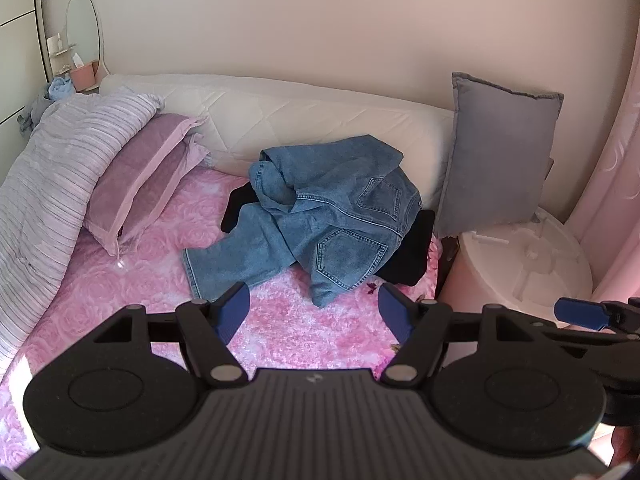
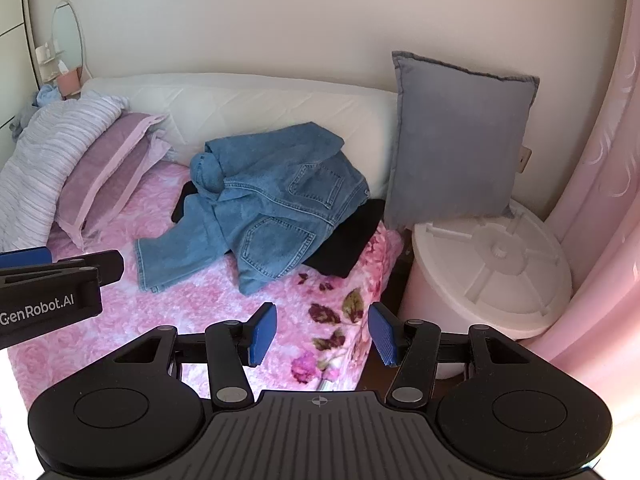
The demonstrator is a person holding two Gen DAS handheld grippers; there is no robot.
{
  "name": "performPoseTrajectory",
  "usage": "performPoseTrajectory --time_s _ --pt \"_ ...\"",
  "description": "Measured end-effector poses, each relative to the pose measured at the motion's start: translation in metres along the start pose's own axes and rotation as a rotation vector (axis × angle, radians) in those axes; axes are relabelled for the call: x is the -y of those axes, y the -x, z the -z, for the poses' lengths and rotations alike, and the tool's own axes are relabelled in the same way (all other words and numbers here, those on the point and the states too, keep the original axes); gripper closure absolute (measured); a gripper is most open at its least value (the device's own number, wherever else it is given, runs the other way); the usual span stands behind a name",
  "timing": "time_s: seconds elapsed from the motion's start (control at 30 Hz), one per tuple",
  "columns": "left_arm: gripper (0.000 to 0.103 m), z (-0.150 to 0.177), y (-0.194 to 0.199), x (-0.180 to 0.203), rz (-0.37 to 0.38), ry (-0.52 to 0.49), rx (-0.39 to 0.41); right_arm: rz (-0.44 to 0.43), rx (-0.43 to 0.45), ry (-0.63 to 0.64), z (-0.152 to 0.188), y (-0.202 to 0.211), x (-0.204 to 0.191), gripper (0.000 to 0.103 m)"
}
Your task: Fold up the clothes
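Left gripper: jaws spread wide, nothing between the blue pads, only pink bedspread showing through the gap. Right gripper: jaws also apart, a little narrower, empty. Both tilt downward toward the bed and hover short of the clothes; judged as a pre-grasp stance, jaws parted so either can take an edge of fabric.

Landmark: the jeans, a crumpled heap in the middle of the bed. Seat side up, two back pockets showing, one leg trailing out toward the grippers from the heap. Nothing folded yet; the task looks to be at its start.

Under the jeans, a black garment sticks out on both sides of the heap. Behind the jeans, a white padded headboard. To the jeans' left, a lilac pillow leaning on a striped duvet. To the jeans' right, a grey cushion propped upright against the wall, and below it a white round object beside the bed.

Not resolved:
- What the black garment is and how large it is; the denim covers most of it.
- Second jeans leg and waistband: buried in the folds, not traceable.
- The person's hands: out of both views.
- Small items by the oval mirror, far left of the jeans: too small to identify.
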State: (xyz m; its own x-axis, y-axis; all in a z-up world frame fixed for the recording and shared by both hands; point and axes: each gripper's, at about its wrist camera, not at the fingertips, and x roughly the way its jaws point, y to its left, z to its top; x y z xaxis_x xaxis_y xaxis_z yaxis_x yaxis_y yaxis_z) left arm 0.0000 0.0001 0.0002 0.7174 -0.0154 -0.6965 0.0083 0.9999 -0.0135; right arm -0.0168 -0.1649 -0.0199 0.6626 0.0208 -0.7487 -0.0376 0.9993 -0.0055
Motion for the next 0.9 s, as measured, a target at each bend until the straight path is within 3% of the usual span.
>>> performPoseTrajectory --time_s 0.9 --pt "0.035 0.023 0.020 -0.022 0.002 0.014 0.030 -0.010 0.039 0.011 -0.003 0.017 -0.017 0.049"
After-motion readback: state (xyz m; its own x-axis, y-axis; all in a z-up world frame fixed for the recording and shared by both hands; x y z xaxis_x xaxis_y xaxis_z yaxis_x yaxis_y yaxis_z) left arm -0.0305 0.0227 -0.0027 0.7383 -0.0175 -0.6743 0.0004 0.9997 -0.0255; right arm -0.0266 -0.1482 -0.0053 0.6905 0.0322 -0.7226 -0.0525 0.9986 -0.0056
